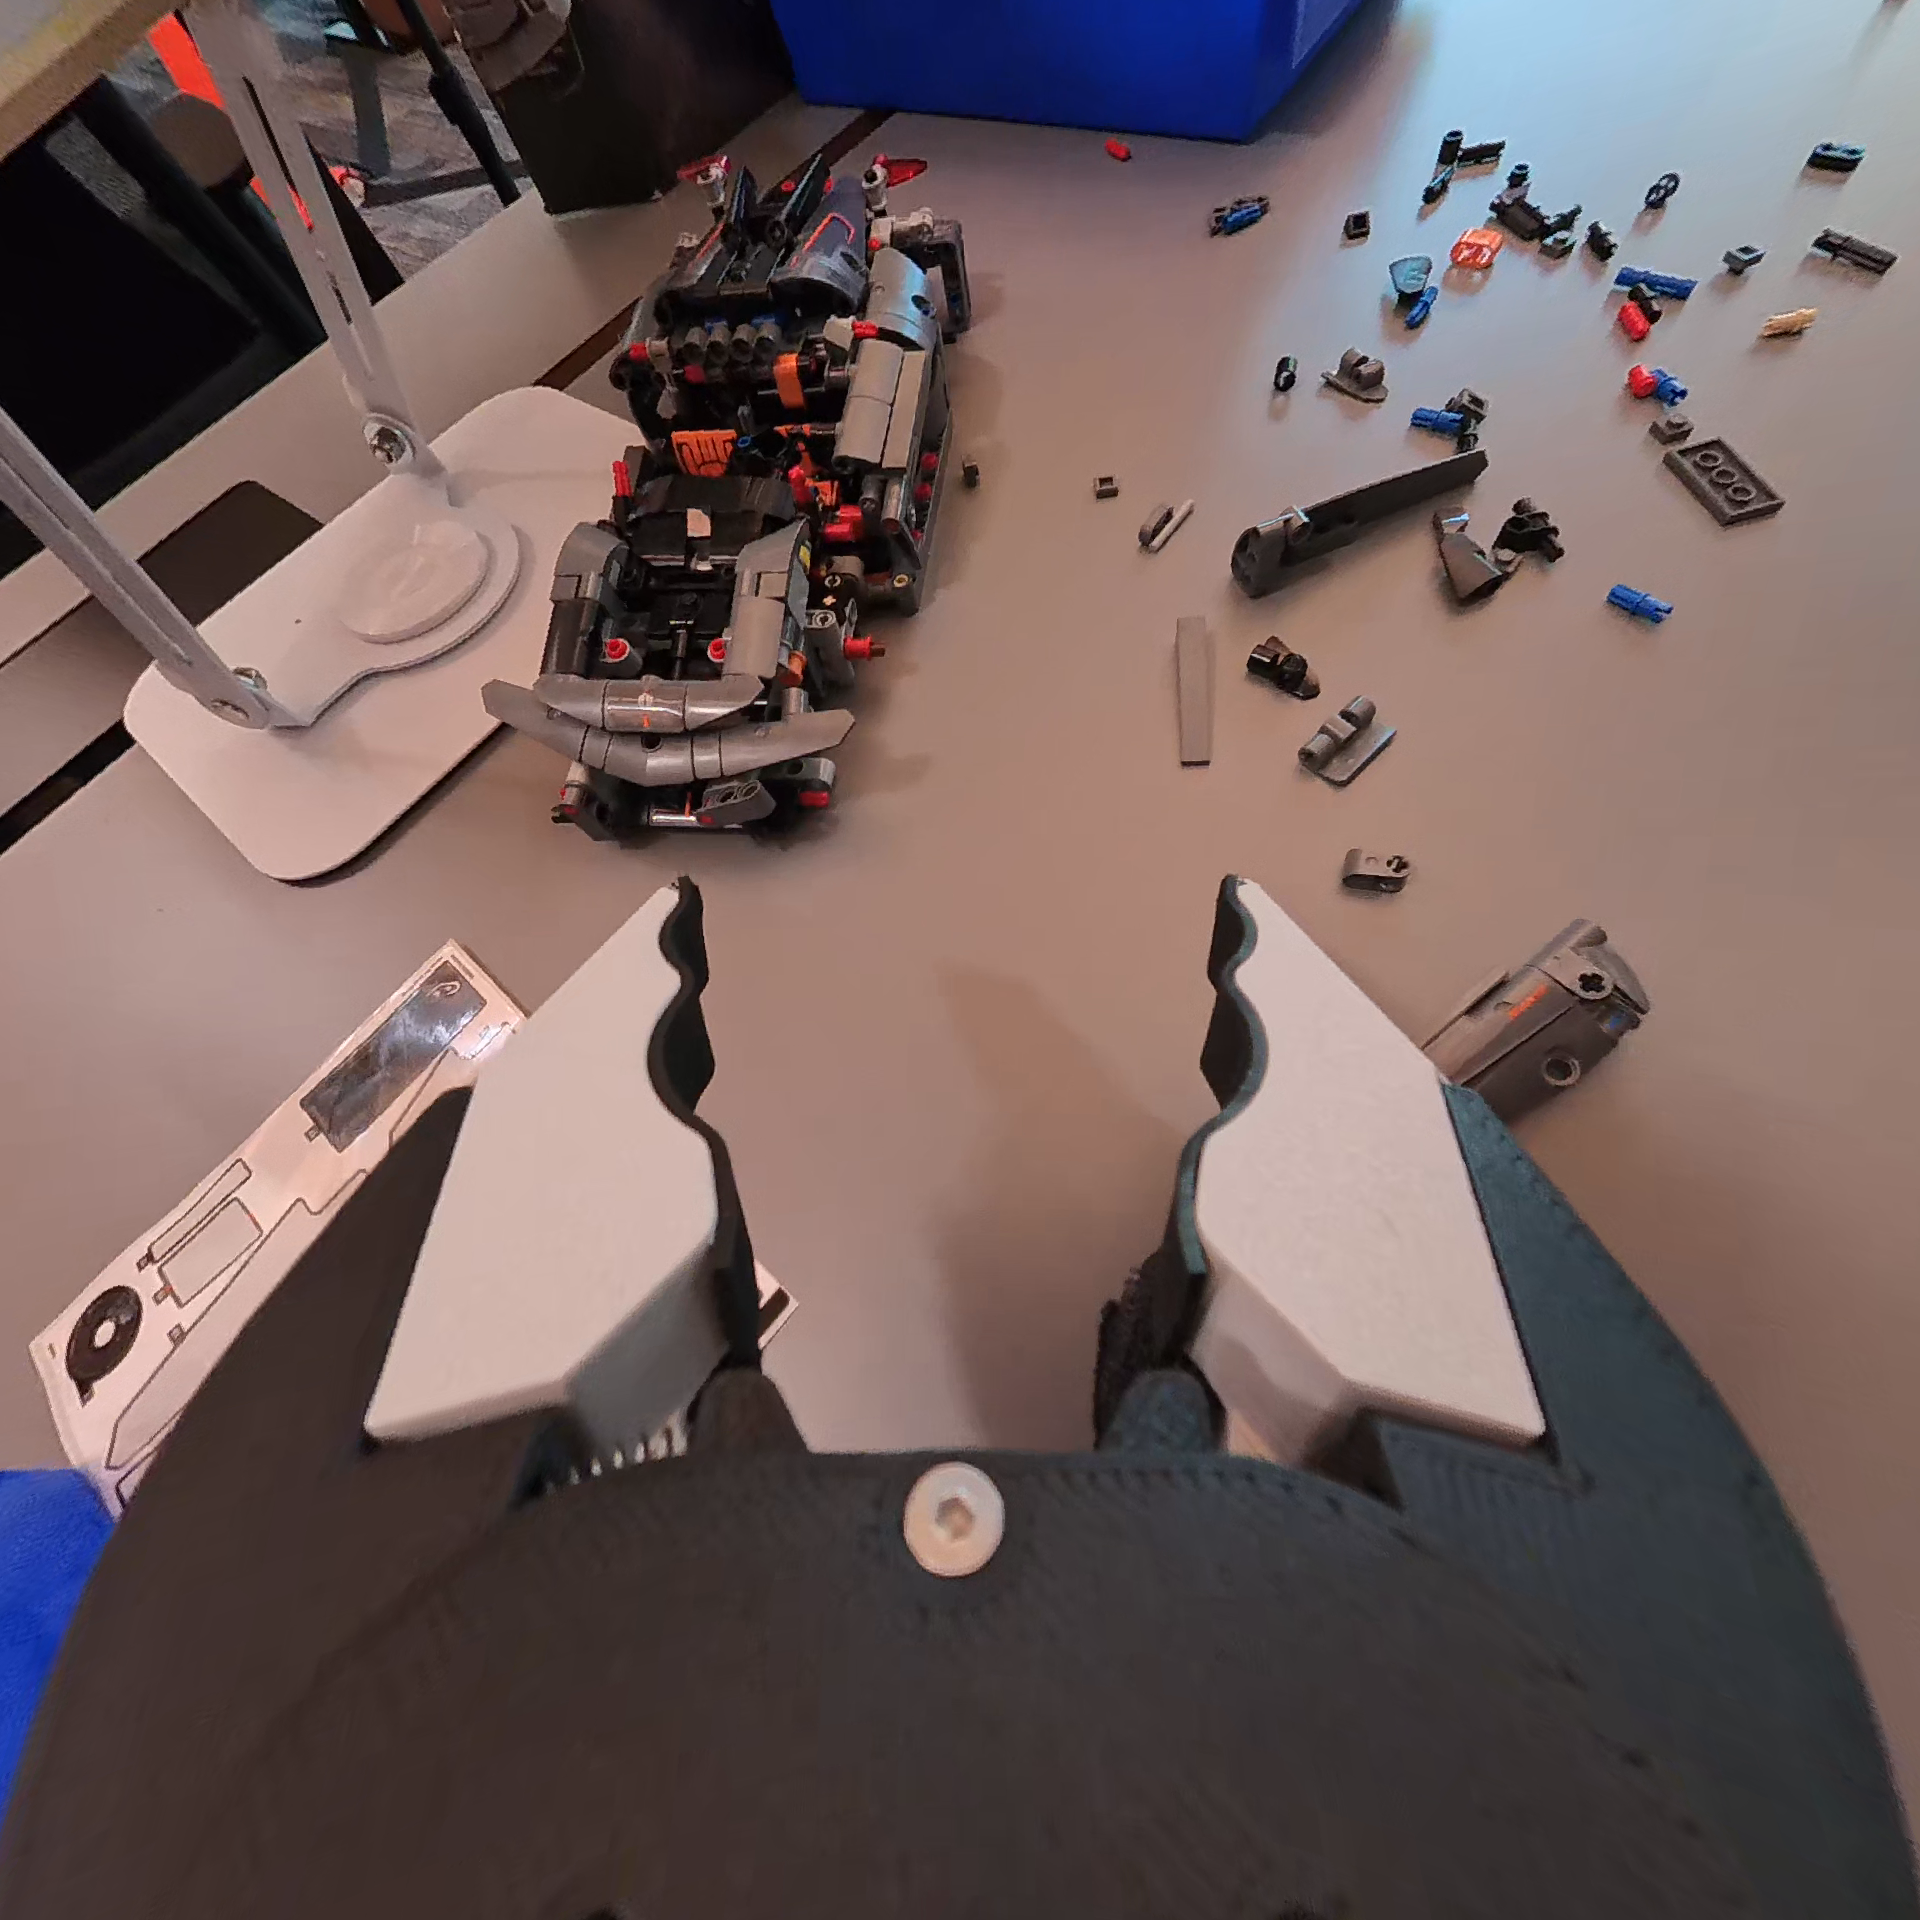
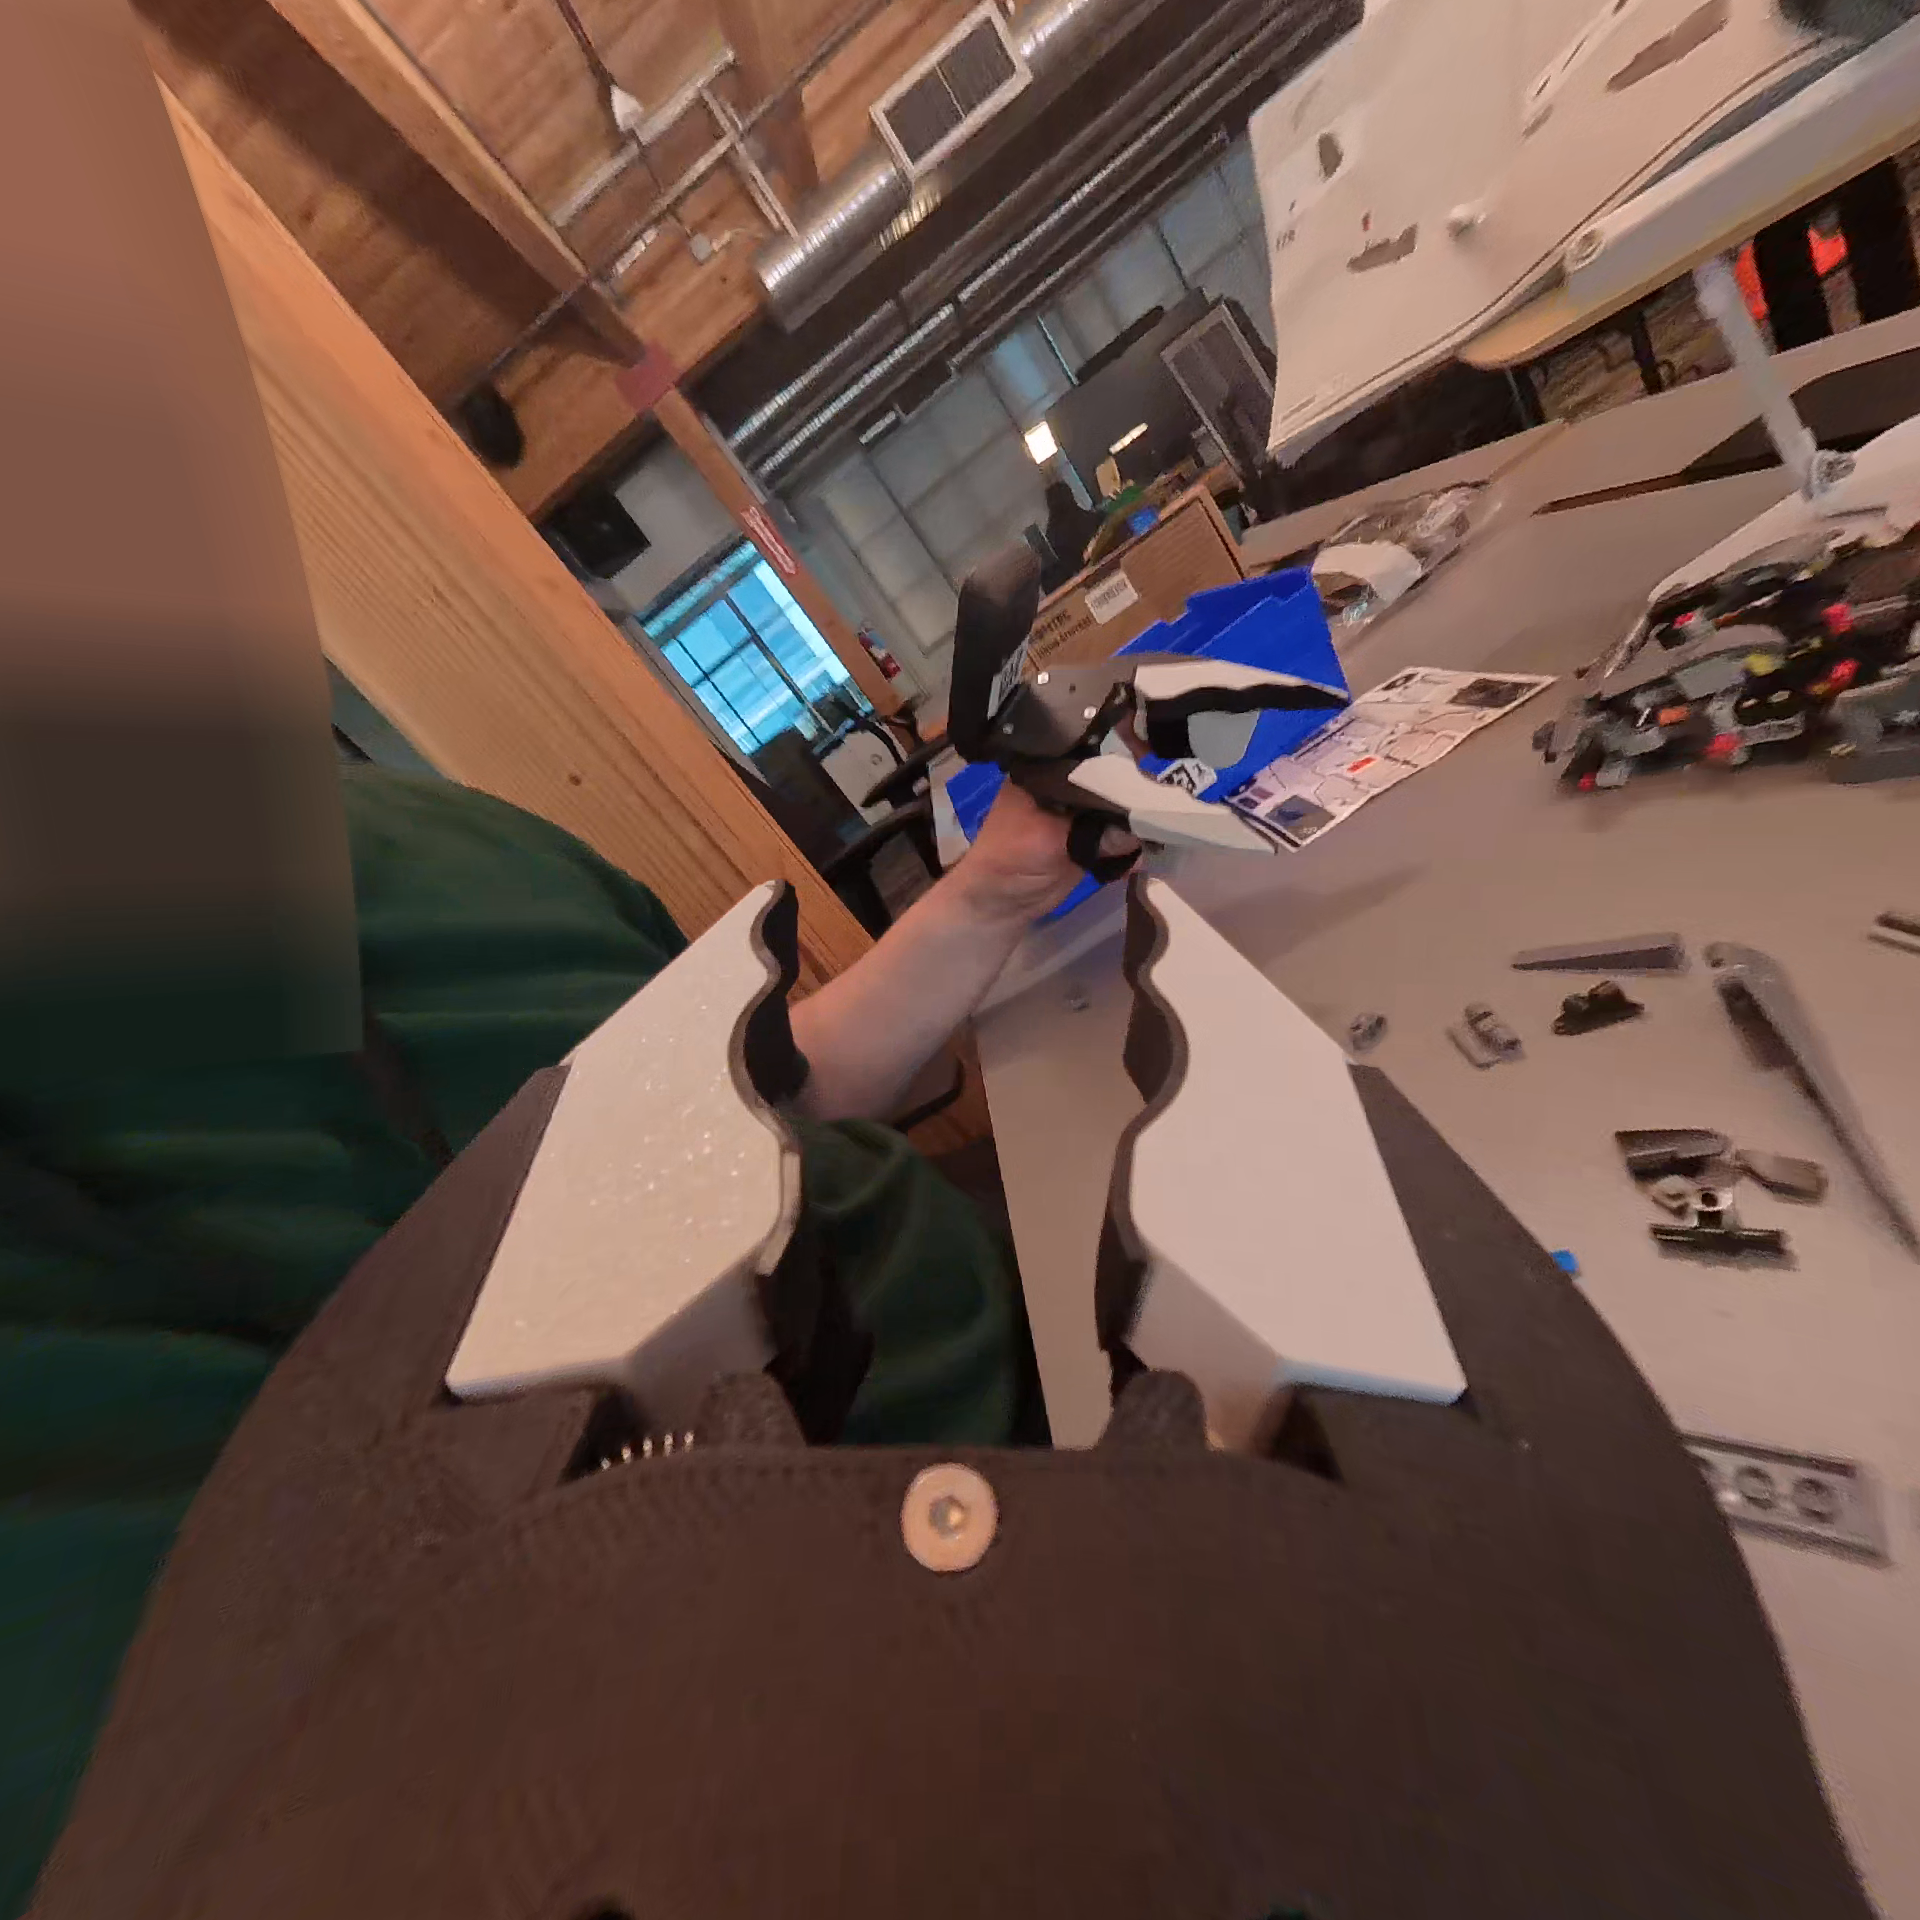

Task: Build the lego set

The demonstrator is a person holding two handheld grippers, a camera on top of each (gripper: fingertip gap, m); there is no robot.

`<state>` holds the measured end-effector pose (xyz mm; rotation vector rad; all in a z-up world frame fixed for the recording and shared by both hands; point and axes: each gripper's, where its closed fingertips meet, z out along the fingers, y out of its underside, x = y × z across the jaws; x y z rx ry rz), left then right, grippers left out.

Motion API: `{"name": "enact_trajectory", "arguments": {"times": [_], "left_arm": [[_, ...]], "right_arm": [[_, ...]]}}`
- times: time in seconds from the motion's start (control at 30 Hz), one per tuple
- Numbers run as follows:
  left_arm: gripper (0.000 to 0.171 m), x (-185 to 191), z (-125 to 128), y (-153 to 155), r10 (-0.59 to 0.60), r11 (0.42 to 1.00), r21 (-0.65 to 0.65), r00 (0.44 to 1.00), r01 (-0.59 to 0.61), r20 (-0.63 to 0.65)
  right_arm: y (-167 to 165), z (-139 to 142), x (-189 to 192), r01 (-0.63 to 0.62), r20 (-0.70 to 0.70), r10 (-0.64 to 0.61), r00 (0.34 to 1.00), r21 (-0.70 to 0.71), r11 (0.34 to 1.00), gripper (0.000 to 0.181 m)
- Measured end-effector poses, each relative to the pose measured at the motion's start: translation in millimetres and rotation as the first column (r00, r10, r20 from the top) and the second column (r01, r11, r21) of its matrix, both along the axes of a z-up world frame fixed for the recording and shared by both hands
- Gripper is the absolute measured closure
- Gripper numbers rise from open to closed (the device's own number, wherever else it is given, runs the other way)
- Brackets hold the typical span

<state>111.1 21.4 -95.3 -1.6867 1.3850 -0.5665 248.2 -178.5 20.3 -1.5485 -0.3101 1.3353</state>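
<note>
Left gripper (image 1: 956, 894): hovering low over the grey table (image 1: 987, 1039), jaws spread wide, nothing between them, aimed at the half-built Lego car (image 1: 748, 520) lying just beyond, left of the scattered loose pieces (image 1: 1507, 395). Right gripper (image 2: 961, 904): tilted sideways, raised off the table's near edge, jaws apart and empty, pointing toward the person's bare forearm (image 2: 894, 997).

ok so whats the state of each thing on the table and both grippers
left gripper: open, empty
right gripper: open, empty, off the table edge
lego car: partly built, on the table
loose pieces: scattered, unattached
sticker sheet: flat, under the left gripper
blue bin: far edge
</note>
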Motion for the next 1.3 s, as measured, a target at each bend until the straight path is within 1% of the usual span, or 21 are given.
{"name": "enact_trajectory", "arguments": {"times": [0.03, 0.1, 0.17, 0.27, 0.33, 0.4, 0.47, 0.5, 0.57, 0.63, 0.7, 0.77, 0.83, 0.87, 0.9, 0.97, 1.03, 1.1, 1.17, 1.2, 1.3], "left_arm": [[0.077, -0.5, 0.7, 0.1, -0.001, 1.000, -0.001, 1.000, 0.001, 0.005], [0.077, -1.3, 2.6, 0.5, -0.004, 1.000, -0.007, 1.000, 0.004, 0.023], [0.077, -1.0, 4.0, 0.2, -0.010, 1.000, -0.020, 0.999, 0.011, 0.043], [0.078, 1.6, 2.2, -0.3, -0.025, 0.999, -0.028, 0.998, 0.026, 0.052], [0.078, 3.9, 1.1, -0.2, -0.035, 0.999, -0.025, 0.998, 0.036, 0.049], [0.078, 6.5, 0.9, 0.2, -0.045, 0.999, -0.025, 0.998, 0.047, 0.049], [0.078, 9.1, 0.7, 2.0, -0.053, 0.998, -0.025, 0.998, 0.054, 0.046], [0.078, 10.7, 0.7, 2.7, -0.058, 0.998, -0.030, 0.997, 0.059, 0.044], [0.077, 14.1, 3.7, 4.4, -0.066, 0.997, -0.022, 0.997, 0.067, 0.045], [0.078, 17.6, 8.1, 4.7, -0.076, 0.997, -0.016, 0.996, 0.077, 0.045], [0.077, 20.9, 13.1, 4.7, -0.084, 0.996, -0.004, 0.996, 0.084, 0.042], [0.078, 24.3, 17.6, 5.0, -0.092, 0.996, 0.007, 0.995, 0.092, 0.040], [0.077, 28.0, 20.4, 6.4, -0.097, 0.995, 0.016, 0.995, 0.097, 0.026], [0.077, 29.9, 22.1, 7.7, -0.099, 0.995, 0.029, 0.995, 0.098, 0.017], [0.077, 32.3, 23.3, 9.0, -0.102, 0.994, 0.038, 0.995, 0.101, 0.009], [0.077, 38.4, 24.8, 12.1, -0.110, 0.993, 0.042, 0.994, 0.110, 0.003], [0.077, 45.7, 24.7, 16.7, -0.114, 0.993, 0.038, 0.993, 0.114, 0.006], [0.079, 53.7, 21.2, 20.5, -0.119, 0.993, 0.012, 0.993, 0.119, 0.006], [0.081, 60.3, 17.8, 26.3, -0.104, 0.994, -0.016, 0.994, 0.105, 0.018], [0.084, 63.4, 16.3, 27.5, -0.105, 0.994, -0.036, 0.994, 0.106, 0.031], [0.087, 68.5, 11.0, 33.7, -0.094, 0.993, -0.062, 0.993, 0.099, 0.075]], "right_arm": [[-4.5, -2.8, -12.0, 0.007, 0.031, -0.007, 1.000, 0.002, 1.000, 0.119], [-15.1, -1.4, -26.0, 0.041, 0.042, -0.042, 0.998, 0.019, 0.999, 0.120], [-25.3, -2.2, -29.1, 0.117, 0.070, -0.119, 0.990, 0.033, 0.993, 0.119], [-46.5, -4.8, -25.5, 0.249, 0.116, -0.253, 0.961, 0.044, 0.967, 0.118], [-65.0, -6.0, -17.1, 0.353, 0.144, -0.357, 0.923, 0.057, 0.934, 0.118], [-85.2, -9.7, -4.2, 0.441, 0.172, -0.441, 0.881, 0.042, 0.896, 0.112], [-101.9, -10.8, 15.5, 0.539, 0.184, -0.535, 0.824, 0.033, 0.842, 0.111], [-107.8, -11.6, 22.4, 0.567, 0.193, -0.561, 0.805, 0.026, 0.823, 0.111], [-112.7, -7.5, 30.8, 0.596, 0.185, -0.590, 0.786, 0.025, 0.802, 0.112], [-106.1, 0.0, 34.3, 0.595, 0.193, -0.589, 0.784, 0.032, 0.803, 0.111], [-89.7, 4.2, 41.3, 0.593, 0.267, -0.585, 0.766, 0.059, 0.803, 0.108], [-69.1, 14.7, 44.0, 0.566, 0.316, -0.572, 0.757, 0.120, 0.816, 0.110], [-45.0, 23.3, 40.8, 0.533, 0.338, -0.541, 0.770, 0.126, 0.837, 0.110], [-31.8, 22.3, 40.3, 0.532, 0.363, -0.533, 0.764, 0.112, 0.839, 0.110], [-18.9, 19.5, 38.8, 0.528, 0.382, -0.522, 0.762, 0.099, 0.844, 0.110], [3.1, 9.6, 31.6, 0.499, 0.387, -0.484, 0.785, 0.068, 0.864, 0.104], [20.4, -12.5, 28.7, 0.494, 0.414, -0.462, 0.784, 0.032, 0.869, 0.102], [29.7, -37.2, 27.4, 0.489, 0.449, -0.444, 0.775, 0.017, 0.872, 0.101], [30.8, -59.7, 28.6, 0.492, 0.510, -0.423, 0.749, 0.001, 0.871, 0.104], [29.0, -62.8, 28.3, 0.487, 0.533, -0.418, 0.735, 0.012, 0.873, 0.105], [27.8, -66.6, 42.3, 0.509, 0.639, -0.462, 0.615, 0.126, 0.851, 0.108]]}}
